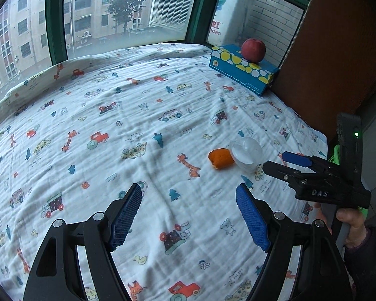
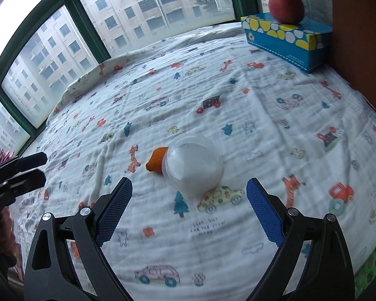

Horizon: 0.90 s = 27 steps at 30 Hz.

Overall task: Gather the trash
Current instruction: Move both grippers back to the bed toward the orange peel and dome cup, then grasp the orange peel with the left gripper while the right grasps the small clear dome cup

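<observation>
One clear plastic cup (image 2: pixel 193 167), on its side. One orange peel piece (image 2: pixel 157 162). One red apple (image 2: pixel 286 7). One blue tissue box (image 2: pixel 288 41). One printed cloth (image 2: pixel 238 95). Two grippers: left gripper (image 1: pixel 188 215), right gripper (image 2: pixel 189 209).

A round red apple (image 2: pixel 286 7) sits on my blue spotted cardboard tissue box (image 2: pixel 288 41), on the white cartoon-printed cotton sheet (image 2: pixel 213 95)

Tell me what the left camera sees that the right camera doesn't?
Only the left wrist view shows the person's hand holding the right gripper, with a green light on its handle. Only the right wrist view shows green mesh at the bed's edge and something pink at far left. Both show the clear plastic cup lying beside the orange peel, plus the apple on the blue tissue box.
</observation>
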Motion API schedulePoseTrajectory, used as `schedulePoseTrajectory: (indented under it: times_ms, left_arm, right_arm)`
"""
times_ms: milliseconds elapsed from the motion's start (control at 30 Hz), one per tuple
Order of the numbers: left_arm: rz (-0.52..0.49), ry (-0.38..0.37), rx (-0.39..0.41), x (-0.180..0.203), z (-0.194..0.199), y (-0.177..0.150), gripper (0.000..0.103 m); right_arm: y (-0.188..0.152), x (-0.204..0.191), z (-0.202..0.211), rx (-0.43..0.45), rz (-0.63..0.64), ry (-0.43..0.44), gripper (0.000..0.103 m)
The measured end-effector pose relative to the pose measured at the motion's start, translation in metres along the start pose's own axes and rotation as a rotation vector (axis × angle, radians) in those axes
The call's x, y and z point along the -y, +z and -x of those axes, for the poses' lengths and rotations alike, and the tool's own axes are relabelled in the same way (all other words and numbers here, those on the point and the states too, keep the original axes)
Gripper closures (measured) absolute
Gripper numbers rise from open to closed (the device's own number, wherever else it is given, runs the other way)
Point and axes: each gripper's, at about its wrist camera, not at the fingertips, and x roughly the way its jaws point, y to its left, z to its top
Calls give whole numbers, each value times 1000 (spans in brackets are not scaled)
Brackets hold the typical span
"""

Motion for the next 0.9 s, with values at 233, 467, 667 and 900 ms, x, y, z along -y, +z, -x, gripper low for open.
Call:
schedulePoseTrajectory:
  times_ms: [233,467,667,900]
  left_arm:
    - [29,-4,-19,-12,-10,-3,28]
    - [40,-3,-32,-18,-17,-5,28]
    - [38,-8,-38,-17,-24,-3,28]
    - [-11,-22,-49,3,-39,5,28]
  right_arm:
    - [9,-2,-30,-38,1,-6,15]
    - [10,2,-48,-67,-21,-16,24]
    - [8,4,-49,-65,-23,-29,39]
    - [1,6,-19,-26,0,-50,39]
